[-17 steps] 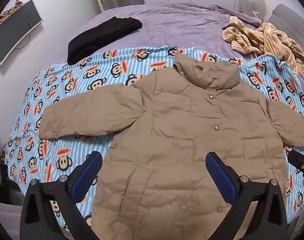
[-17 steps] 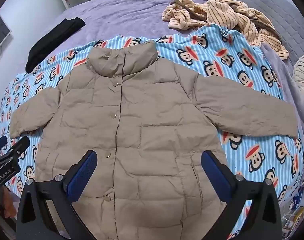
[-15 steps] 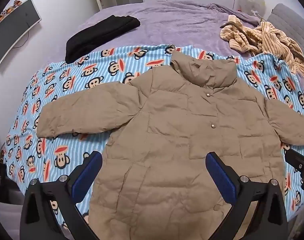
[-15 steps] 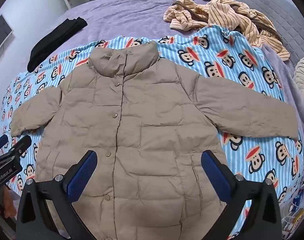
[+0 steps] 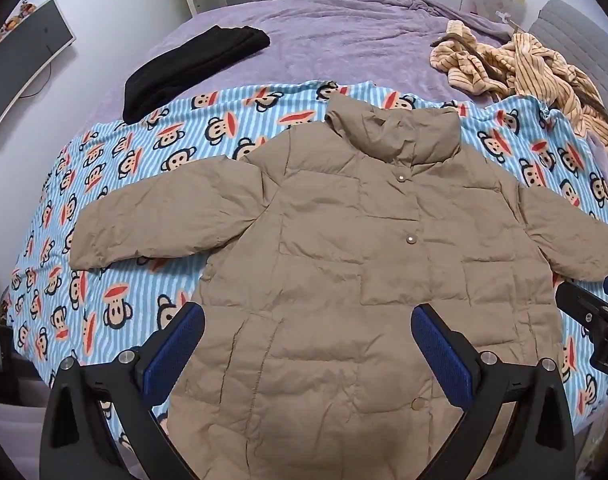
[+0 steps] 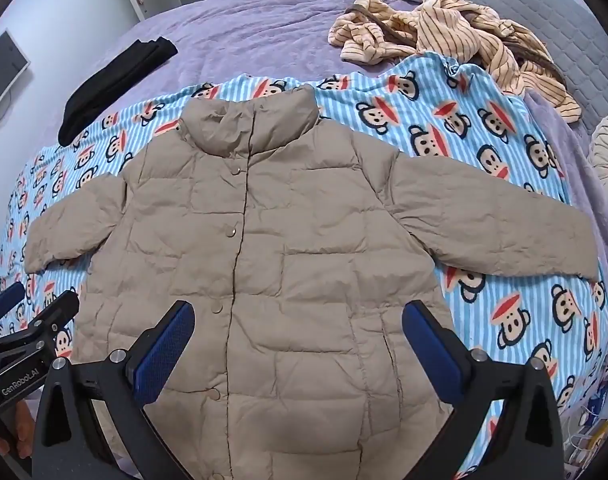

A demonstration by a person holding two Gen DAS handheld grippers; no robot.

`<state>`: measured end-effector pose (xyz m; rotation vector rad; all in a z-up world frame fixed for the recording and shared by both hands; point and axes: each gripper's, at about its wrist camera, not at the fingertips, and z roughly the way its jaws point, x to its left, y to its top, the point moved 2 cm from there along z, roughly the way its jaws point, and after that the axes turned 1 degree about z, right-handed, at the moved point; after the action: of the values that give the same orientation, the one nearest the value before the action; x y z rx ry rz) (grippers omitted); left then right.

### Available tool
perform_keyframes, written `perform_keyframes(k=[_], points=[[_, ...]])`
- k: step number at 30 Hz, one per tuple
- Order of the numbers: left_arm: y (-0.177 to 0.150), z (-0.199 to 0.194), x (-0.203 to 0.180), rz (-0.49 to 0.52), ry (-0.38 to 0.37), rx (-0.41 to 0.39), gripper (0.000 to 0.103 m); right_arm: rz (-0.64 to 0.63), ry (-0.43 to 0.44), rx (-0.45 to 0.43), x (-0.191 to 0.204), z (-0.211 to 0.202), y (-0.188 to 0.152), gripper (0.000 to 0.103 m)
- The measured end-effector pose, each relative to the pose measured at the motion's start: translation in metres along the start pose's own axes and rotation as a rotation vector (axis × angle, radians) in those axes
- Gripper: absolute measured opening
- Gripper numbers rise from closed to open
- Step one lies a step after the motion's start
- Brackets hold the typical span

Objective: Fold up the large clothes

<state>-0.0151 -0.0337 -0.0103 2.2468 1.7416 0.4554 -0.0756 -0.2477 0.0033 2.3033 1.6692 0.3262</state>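
Note:
A tan puffer jacket [image 5: 344, 248] lies flat and face up on a blue monkey-print blanket [image 5: 115, 184], snaps closed, both sleeves spread out sideways. It also shows in the right wrist view [image 6: 271, 248]. My left gripper [image 5: 308, 340] is open and empty, held above the jacket's lower left part. My right gripper [image 6: 295, 336] is open and empty, held above the lower right part. The right gripper shows at the right edge of the left wrist view [image 5: 592, 316], and the left gripper shows at the left edge of the right wrist view [image 6: 27, 328].
The blanket [image 6: 484, 136] lies on a purple bedspread [image 5: 344, 40]. A folded black garment [image 5: 191, 68] lies at the far left and a striped tan heap [image 5: 524, 68] at the far right. A grey headboard [image 6: 552, 24] stands on the right. A monitor [image 5: 19, 64] hangs on the left wall.
Both grippers have drawn back a little from the jacket, so it sits slightly farther off in both views. The jacket has not moved.

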Motion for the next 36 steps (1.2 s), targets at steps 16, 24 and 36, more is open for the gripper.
perform_keyframes(k=[16,24,36], points=[[0.0029,0.0018,-0.0036,-0.002,-0.005,0.010,0.103,-0.001,0.001,-0.001,-0.0006,-0.0001,-0.0003,0.103],[0.0056,0.0023,-0.0017,-0.014,-0.010,0.014,0.103,0.000,0.003,0.001,-0.0020,0.0005,-0.0002,0.103],[0.0047,0.0025,-0.0013,-0.014,-0.011,0.014,0.103,0.001,0.000,0.000,-0.0004,0.0001,-0.0001,0.103]])
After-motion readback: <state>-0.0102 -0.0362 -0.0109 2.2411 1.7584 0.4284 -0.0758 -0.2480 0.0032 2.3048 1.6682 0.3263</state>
